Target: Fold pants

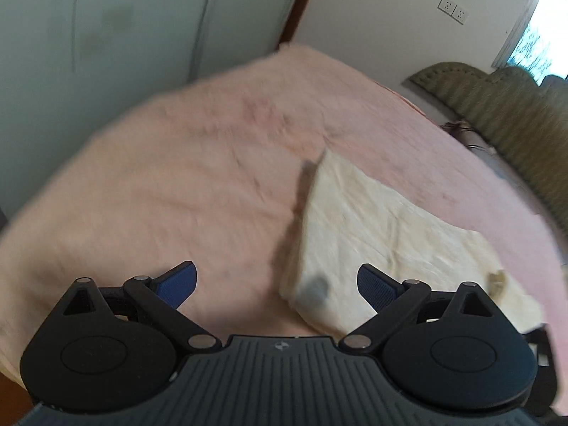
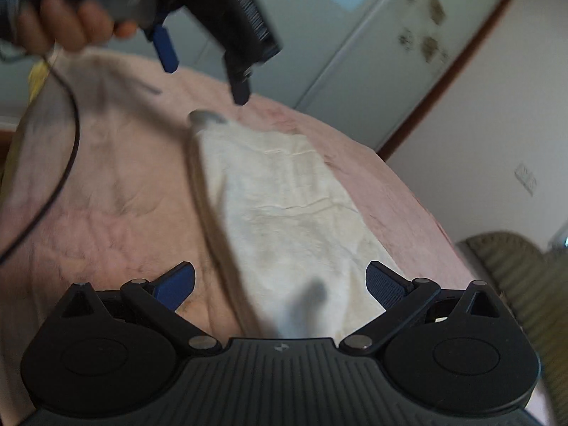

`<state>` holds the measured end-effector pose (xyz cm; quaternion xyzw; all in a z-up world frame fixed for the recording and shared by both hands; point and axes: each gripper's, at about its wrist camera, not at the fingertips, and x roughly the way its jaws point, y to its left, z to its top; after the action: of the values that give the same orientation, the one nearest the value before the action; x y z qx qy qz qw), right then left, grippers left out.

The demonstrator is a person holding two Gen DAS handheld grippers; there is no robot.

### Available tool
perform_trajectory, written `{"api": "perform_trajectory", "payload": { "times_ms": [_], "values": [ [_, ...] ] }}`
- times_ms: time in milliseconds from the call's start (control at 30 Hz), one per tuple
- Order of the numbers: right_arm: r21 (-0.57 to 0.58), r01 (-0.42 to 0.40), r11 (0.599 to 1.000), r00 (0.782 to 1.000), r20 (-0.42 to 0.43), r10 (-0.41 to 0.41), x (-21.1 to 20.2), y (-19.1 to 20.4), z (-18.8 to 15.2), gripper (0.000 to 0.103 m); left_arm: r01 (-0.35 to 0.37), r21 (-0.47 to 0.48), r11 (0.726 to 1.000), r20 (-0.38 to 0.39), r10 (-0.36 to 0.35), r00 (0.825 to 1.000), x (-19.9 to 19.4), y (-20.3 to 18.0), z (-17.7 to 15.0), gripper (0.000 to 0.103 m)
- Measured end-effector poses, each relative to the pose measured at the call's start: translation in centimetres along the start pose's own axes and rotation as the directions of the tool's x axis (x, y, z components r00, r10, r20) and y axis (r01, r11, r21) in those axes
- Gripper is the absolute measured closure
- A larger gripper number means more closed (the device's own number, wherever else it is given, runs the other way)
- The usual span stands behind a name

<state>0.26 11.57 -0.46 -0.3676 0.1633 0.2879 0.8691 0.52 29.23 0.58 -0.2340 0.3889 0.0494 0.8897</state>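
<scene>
The left claw (image 1: pixel 277 285) stands with its blue-padded fingers (image 1: pixel 177 284) spread wide apart and nothing between them, held above the near end of the cream-white folded fabric pants (image 1: pixel 372 227). The right claw (image 2: pixel 280 285) is likewise spread wide and empty, and hangs over the other end of the pants (image 2: pixel 284 206), whose cloth runs away from it in a long, narrow, creased strip.

In the right wrist view the left claw (image 2: pixel 209 71) shows from outside, above the far end of the pants, its two dark blue fingers pointing down and apart. A person's hand (image 2: pixel 67 25) grips its grey handle, and a thin black cable (image 2: pixel 69 149) hangs down from there to the left of the pants.

The pants lie flat on a pink fuzzy bed cover (image 1: pixel 159 184), with a small grey patch at each end of the strip. Motion blur softens their edges, so the layers cannot be counted.

Beyond the pants stand pale grey-green wardrobe doors (image 1: pixel 106 25). To the right of the pants is a white wall with two white sockets (image 1: pixel 452 9), an olive ribbed padded headboard (image 1: pixel 497 106) and a bright window (image 1: pixel 536 42).
</scene>
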Motion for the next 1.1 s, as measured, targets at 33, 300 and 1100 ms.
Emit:
{"api": "perform_trajectory", "payload": {
  "times_ms": [33, 300, 1100],
  "values": [
    [-0.030, 0.020, 0.999, 1.000, 0.000, -0.020, 0.6, 0.6, 0.1, 0.000, 0.043, -0.029, 0.999, -0.028, -0.044, 0.999, 0.4, 0.3, -0.1, 0.005],
    [-0.186, 0.135, 0.973, 0.990, 0.069, -0.124, 3.9, 3.0, 3.0, 0.027, 0.201, -0.245, 0.949, -0.121, -0.235, 0.964, 3.9, 2.5, -0.8, 0.002],
    [0.492, -0.303, 0.816, 0.952, 0.196, 0.236, 4.0, -13.8, 1.3, 0.075, 0.345, -0.467, 0.814, -0.041, -0.410, 0.911, 12.3, 0.7, 1.6, 0.075]
  ]
}}
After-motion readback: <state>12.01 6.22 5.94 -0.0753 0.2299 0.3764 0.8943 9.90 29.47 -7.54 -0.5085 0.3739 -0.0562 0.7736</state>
